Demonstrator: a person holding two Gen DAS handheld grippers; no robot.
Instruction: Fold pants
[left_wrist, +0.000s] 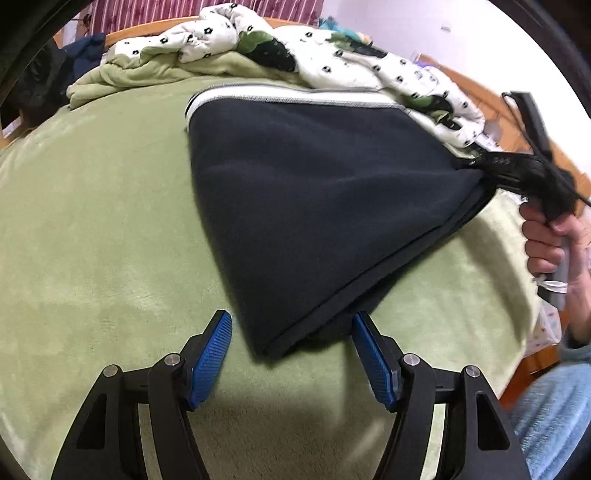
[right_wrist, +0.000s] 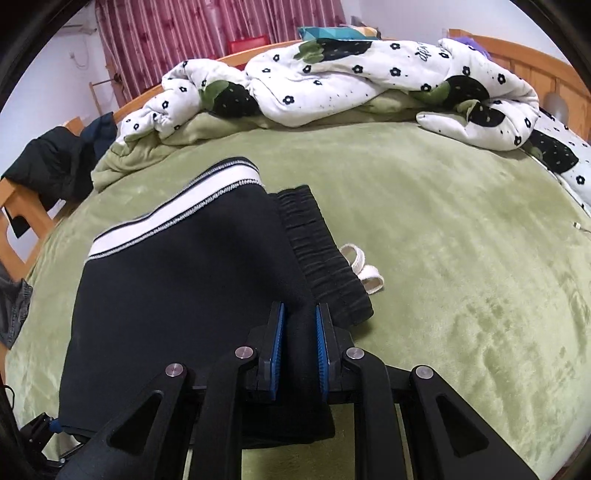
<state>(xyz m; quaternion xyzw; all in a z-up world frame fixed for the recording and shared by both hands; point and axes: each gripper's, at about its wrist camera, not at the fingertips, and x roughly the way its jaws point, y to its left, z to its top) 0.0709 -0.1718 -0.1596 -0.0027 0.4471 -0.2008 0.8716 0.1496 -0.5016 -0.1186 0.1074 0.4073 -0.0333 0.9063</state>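
On the green bed (right_wrist: 443, 240), dark pants (right_wrist: 177, 280) lie folded below a heaped flowered quilt (right_wrist: 332, 74), the right claw (right_wrist: 299, 350) pinching their near edge while the left claw (left_wrist: 291, 354) hangs spread at their corner.

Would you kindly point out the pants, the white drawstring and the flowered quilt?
pants (right_wrist: 177, 295): right wrist view, on the dark folded leg panel.
white drawstring (right_wrist: 364, 267): right wrist view, on its looped end.
flowered quilt (right_wrist: 332, 74): right wrist view, on the bunched middle.
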